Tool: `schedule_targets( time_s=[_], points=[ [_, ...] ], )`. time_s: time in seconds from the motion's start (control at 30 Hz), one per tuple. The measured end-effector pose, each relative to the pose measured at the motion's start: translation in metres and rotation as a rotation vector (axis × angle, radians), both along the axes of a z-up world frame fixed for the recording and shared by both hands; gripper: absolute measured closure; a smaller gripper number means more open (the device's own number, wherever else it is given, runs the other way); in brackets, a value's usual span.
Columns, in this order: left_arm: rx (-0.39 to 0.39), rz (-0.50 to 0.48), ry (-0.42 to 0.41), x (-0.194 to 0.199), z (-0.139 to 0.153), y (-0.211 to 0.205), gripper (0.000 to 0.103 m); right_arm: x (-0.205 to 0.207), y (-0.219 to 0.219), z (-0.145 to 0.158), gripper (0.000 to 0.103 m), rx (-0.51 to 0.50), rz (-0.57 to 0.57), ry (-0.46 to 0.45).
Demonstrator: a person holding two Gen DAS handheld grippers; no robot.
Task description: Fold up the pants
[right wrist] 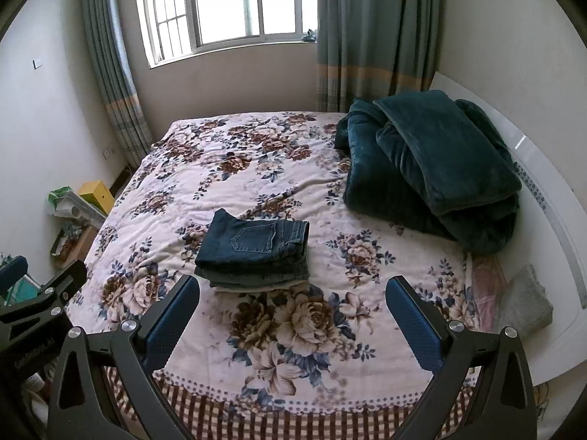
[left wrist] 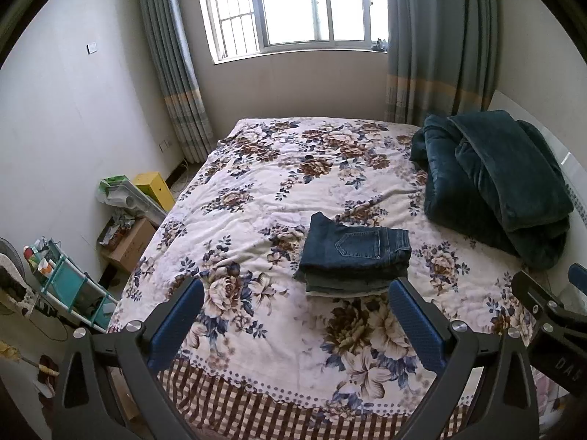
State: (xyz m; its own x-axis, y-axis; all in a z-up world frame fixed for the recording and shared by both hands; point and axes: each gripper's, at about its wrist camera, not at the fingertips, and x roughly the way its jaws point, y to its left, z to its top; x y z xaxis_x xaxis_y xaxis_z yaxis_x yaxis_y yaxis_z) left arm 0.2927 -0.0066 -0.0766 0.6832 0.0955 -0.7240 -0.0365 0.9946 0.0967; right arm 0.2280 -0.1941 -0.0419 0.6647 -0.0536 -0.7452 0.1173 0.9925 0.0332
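Blue pads on two black grippers fill the bottom of both views. Both grippers hang above the near edge of the bed. The left gripper (left wrist: 295, 310) has its jaws wide apart and holds nothing. The right gripper (right wrist: 291, 306) is the same, jaws wide apart and empty.

The pants (left wrist: 354, 256) are dark blue jeans. They lie on the bed (left wrist: 256, 198), a little past the grippers, folded up into a small thick stack with a back pocket on top. Neither gripper touches them. The folding looks done, or very close to it.

What could go wrong? The stack is thick, and its bottom layers stick out a bit at the front. If a gripper bumps it or pulls on one layer, I think the stack could slide open and the fold would be lost. The bed cover is soft and wrinkled, so a push could drag the cover and tip the stack too.

The bed has a cover with big brown and blue flowers and a checked edge. A dark green blanket (right wrist: 433, 168) sits folded in a heap on the right side, well apart from the pants. Behind the bed is a bright window (left wrist: 293, 3) with grey-green curtains (left wrist: 436, 40). Boxes (left wrist: 135, 212) and a small shelf (left wrist: 69, 286) stand on the floor at the left.
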Motion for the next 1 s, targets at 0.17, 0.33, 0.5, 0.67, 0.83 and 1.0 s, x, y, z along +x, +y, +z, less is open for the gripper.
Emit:
schedule_targets(
  time_s=[0.17, 0.33, 0.5, 0.67, 0.83, 1.0],
  points=[
    [-0.005, -0.006, -0.005, -0.003, 0.001, 0.000, 0.000, 0.001, 0.000, 0.000, 0.000, 0.003, 0.002, 0.002],
    [-0.008, -0.015, -0.003, -0.006, 0.001, -0.003, 0.000, 0.001, 0.000, 0.001, 0.000, 0.001, 0.005, 0.000],
    [-0.006, -0.026, 0.000, -0.010, -0.001, -0.004, 0.000, -0.004, 0.002, 0.001, 0.000, 0.000, 0.007, -0.001],
    [-0.005, -0.034, -0.003, -0.015, -0.001, -0.003, 0.000, -0.005, 0.003, 0.000, 0.000, -0.004, 0.005, -0.001],
    [-0.003, -0.035, -0.006, -0.016, -0.002, -0.001, 0.000, -0.007, 0.008, 0.000, 0.000, -0.003, 0.009, 0.003],
    [0.000, -0.032, -0.009, -0.016, -0.003, 0.000, 0.000, -0.008, 0.009, -0.001, 0.000, -0.004, 0.008, 0.004]
  ],
)
